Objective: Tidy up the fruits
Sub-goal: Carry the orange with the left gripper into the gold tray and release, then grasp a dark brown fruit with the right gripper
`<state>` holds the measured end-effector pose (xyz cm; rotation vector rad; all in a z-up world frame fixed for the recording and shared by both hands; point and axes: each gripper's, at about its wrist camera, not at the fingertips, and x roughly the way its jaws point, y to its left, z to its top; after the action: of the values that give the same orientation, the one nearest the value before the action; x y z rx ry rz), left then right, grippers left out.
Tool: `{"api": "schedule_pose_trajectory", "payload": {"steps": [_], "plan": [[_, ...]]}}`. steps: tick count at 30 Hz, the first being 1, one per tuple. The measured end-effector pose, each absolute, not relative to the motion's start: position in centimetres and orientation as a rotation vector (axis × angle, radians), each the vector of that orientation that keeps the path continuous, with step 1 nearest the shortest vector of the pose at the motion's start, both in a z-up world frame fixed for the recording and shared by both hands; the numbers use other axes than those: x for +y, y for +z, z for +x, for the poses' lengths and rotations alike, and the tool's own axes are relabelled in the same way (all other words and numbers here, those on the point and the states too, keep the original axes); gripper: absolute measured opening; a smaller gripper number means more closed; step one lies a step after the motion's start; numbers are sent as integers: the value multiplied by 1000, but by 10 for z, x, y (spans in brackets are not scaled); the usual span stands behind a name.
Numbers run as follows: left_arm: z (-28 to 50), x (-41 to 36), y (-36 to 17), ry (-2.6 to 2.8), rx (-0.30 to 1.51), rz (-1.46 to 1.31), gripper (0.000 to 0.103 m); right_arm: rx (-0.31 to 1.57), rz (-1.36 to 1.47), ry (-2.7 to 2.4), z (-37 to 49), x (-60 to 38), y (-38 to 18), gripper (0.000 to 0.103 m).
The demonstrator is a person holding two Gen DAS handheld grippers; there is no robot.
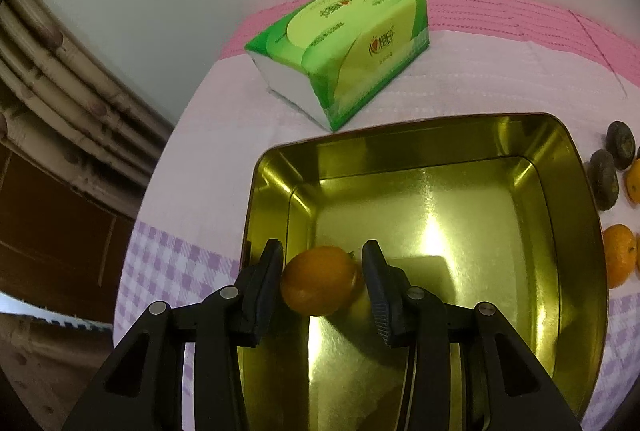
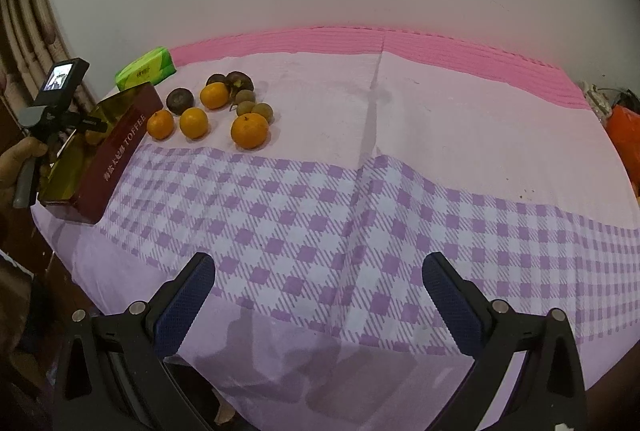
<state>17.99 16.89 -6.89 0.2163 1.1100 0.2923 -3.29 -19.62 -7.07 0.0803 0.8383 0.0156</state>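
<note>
In the left wrist view my left gripper (image 1: 322,273) is shut on an orange tangerine (image 1: 320,281) and holds it inside the gold-lined tin box (image 1: 576,231), near its front left corner. The tin also shows in the right wrist view as a dark red toffee box (image 2: 116,159) at the far left. Beside it on the cloth lie several tangerines (image 2: 249,130), dark mangosteens (image 2: 180,100) and small brown longans (image 2: 256,109). My right gripper (image 2: 318,295) is open and empty above the checked cloth, far from the fruit.
A green tissue pack (image 1: 340,47) lies behind the tin, also in the right wrist view (image 2: 146,70). The table edge runs along the left and front. An orange bag (image 2: 624,127) sits at the far right edge. A wall stands behind the table.
</note>
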Motion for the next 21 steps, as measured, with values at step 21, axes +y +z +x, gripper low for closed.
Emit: {"api": "schedule_pose_trajectory", "payload": {"steps": [21], "plan": [[-18, 119, 25, 141, 905, -250, 85, 716, -226, 391, 87, -140, -13, 66]]}}
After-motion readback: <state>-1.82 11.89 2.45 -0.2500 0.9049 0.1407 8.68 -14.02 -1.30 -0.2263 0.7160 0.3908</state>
